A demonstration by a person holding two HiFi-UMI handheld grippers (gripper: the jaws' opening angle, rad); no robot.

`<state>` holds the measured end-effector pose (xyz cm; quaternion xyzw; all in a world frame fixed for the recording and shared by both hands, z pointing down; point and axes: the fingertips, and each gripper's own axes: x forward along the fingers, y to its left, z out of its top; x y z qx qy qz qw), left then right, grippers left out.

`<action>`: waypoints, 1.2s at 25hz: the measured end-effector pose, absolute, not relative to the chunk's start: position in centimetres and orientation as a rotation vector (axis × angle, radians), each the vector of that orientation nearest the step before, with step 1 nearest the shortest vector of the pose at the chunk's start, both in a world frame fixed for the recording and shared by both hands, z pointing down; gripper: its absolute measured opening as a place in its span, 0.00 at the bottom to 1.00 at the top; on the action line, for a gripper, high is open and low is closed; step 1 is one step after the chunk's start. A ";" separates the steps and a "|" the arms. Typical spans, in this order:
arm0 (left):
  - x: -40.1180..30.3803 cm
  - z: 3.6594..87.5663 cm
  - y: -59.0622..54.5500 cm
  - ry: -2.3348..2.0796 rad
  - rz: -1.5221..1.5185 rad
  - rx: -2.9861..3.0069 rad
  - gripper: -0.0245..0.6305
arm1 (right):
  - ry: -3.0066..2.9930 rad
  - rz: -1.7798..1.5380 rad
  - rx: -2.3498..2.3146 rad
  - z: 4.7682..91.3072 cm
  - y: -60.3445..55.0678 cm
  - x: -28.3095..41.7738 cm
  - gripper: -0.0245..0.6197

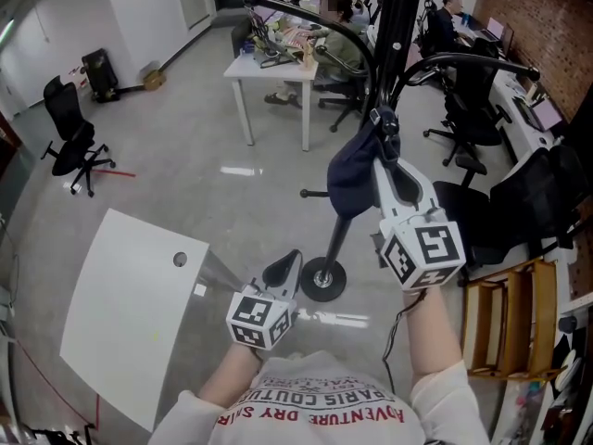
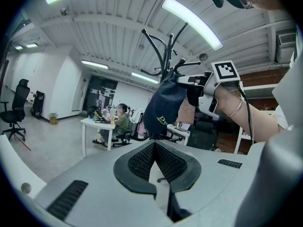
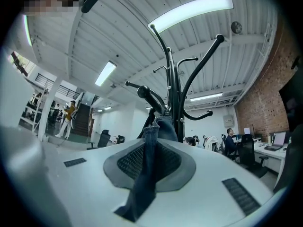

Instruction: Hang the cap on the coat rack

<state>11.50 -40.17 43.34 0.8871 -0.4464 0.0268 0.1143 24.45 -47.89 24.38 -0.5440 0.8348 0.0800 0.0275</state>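
Observation:
A dark blue cap (image 1: 350, 179) hangs from my right gripper (image 1: 384, 133), which is shut on the cap's denim strap (image 3: 147, 174). The cap sits right against the black coat rack (image 1: 394, 26), just below its curved hooks (image 3: 151, 96). The rack's round base (image 1: 322, 279) stands on the floor between my hands. In the left gripper view the cap (image 2: 163, 108) shows ahead, in front of the rack (image 2: 165, 46). My left gripper (image 1: 283, 272) is lower and nearer to me, shut with nothing between its pads (image 2: 142, 160).
A white table (image 1: 130, 295) lies at the lower left. A white desk (image 1: 278, 72) with a seated person is beyond the rack. Black office chairs (image 1: 473, 109) and a wooden shelf (image 1: 505, 318) crowd the right; another chair (image 1: 69, 142) stands far left.

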 end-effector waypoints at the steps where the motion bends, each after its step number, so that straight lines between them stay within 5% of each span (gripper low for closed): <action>1: 11.6 43.2 -40.2 -1.307 0.077 2.604 0.05 | 2.566 0.218 -1.666 24.4 -47.7 24.6 0.08; 5: 11.9 42.6 -40.1 -1.293 0.069 2.622 0.05 | 2.496 0.157 -1.664 24.0 -47.0 25.5 0.09; 9: 12.3 42.0 -40.0 -1.285 0.060 2.636 0.05 | 2.523 0.157 -1.667 23.8 -46.5 25.9 0.22; 18: 13.5 40.1 -39.8 -1.270 0.012 2.691 0.05 | 2.482 0.241 -1.695 24.0 -42.4 27.3 0.23; 30: 15.6 38.8 -39.9 -1.233 -0.013 2.755 0.05 | 2.432 0.010 -1.886 34.3 -39.0 29.5 0.08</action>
